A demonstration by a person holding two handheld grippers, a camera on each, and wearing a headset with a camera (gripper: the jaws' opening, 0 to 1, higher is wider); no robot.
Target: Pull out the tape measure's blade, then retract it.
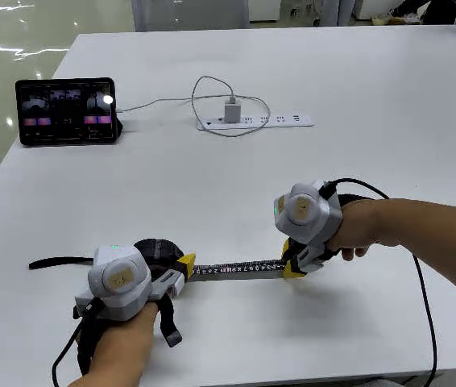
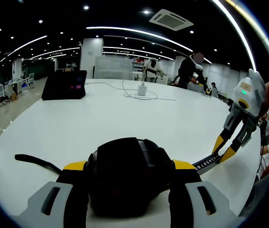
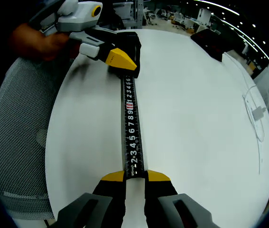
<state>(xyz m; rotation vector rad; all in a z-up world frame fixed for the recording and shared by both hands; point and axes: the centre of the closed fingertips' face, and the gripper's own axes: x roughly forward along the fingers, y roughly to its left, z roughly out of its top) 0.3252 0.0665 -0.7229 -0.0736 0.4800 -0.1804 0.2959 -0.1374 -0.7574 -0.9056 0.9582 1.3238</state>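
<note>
Two anchors are provided: the tape measure case [image 2: 127, 175] is clamped on the desk [image 1: 292, 161] between the closed fingers of the left gripper [image 1: 181, 270], while the blade [image 3: 130, 128], pinched at its tip by the right gripper [image 1: 292, 268], is stretched between both sets of fingers.

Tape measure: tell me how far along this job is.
Done: the blade is drawn partly out of the case, numbers showing. In hand: the left gripper is shut on the case and the right gripper on the blade's tip, with the blade stretched between them. Left: perhaps more pull, then the whole retraction.
</note>
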